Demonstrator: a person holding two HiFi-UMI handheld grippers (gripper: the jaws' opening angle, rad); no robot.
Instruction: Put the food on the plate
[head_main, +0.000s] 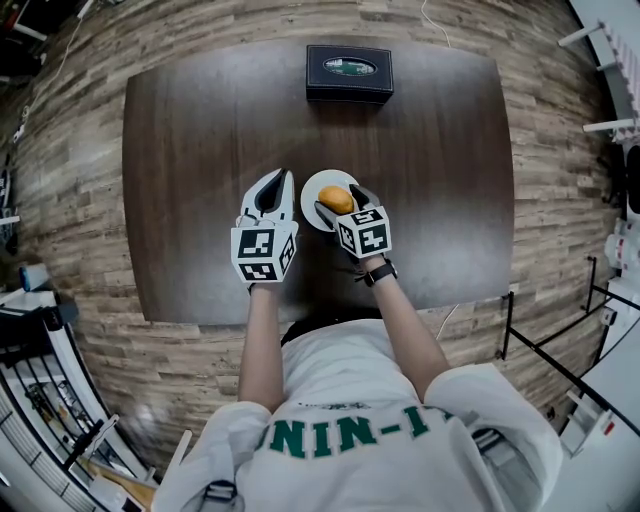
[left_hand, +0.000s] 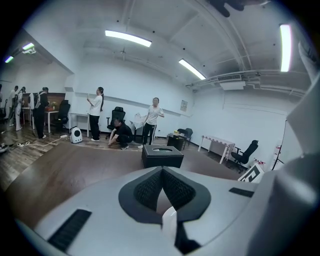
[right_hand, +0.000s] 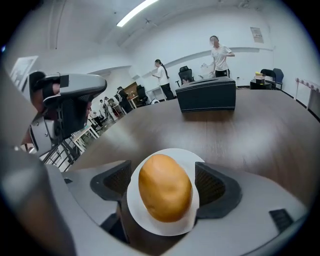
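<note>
A golden-brown bun-like food (head_main: 336, 199) lies on a small white plate (head_main: 310, 190) in the middle of the dark wooden table (head_main: 200, 150). My right gripper (head_main: 340, 200) straddles it, one jaw on each side. In the right gripper view the food (right_hand: 165, 187) rests on the plate (right_hand: 187, 155), with a thin strip of white plate showing between it and each pad, so the right gripper (right_hand: 165, 181) is open. My left gripper (head_main: 280, 178) hovers just left of the plate. Its jaws (left_hand: 162, 172) meet at the tips with nothing between them.
A black box (head_main: 349, 72) stands at the table's far edge, straight beyond the plate; it also shows as the black box (left_hand: 162, 156) and the black box (right_hand: 207, 95). Several people stand and crouch in the room behind. Chairs and other tables are farther back.
</note>
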